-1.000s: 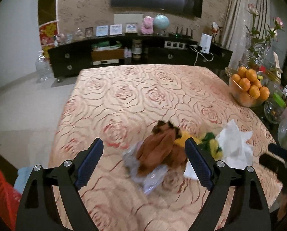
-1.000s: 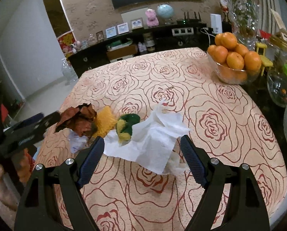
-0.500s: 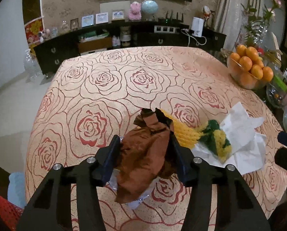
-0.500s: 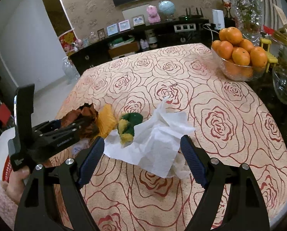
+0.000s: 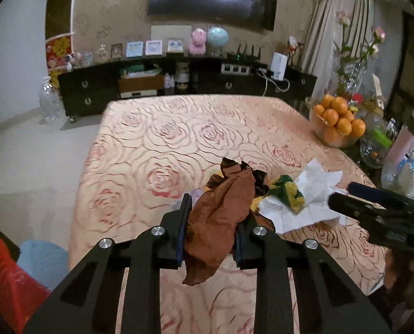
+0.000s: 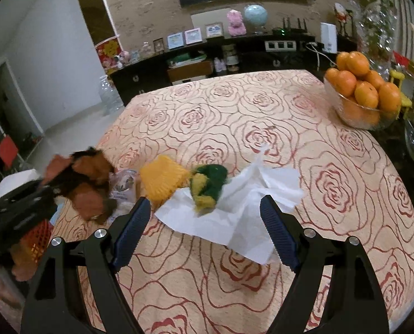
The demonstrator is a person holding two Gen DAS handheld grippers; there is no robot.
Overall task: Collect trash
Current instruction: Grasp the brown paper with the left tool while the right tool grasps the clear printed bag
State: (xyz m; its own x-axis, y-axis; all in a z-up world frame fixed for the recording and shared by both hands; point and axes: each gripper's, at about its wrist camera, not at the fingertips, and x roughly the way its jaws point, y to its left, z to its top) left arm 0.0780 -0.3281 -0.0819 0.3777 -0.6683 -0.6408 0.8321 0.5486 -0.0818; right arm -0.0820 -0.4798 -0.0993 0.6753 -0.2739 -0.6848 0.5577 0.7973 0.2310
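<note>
So left gripper (image 5: 213, 222) is clamped on the brown wrapper (image 5: 220, 217), right gripper (image 6: 205, 231) spread wide over the white tissue (image 6: 243, 208); no readable labels.

A glass bowl of oranges (image 6: 360, 103) sits at the edge of a rose-patterned peach tablecloth (image 6: 262, 117), before a dark sideboard (image 5: 95, 94) lined with framed pictures (image 5: 154, 48), a pale globe (image 5: 217, 36) and a pink plush toy (image 5: 197, 40).

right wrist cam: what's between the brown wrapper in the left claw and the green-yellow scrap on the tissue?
Right wrist view: between brown wrapper and green-yellow scrap lie a clear plastic scrap, then a yellow foam net.
</note>
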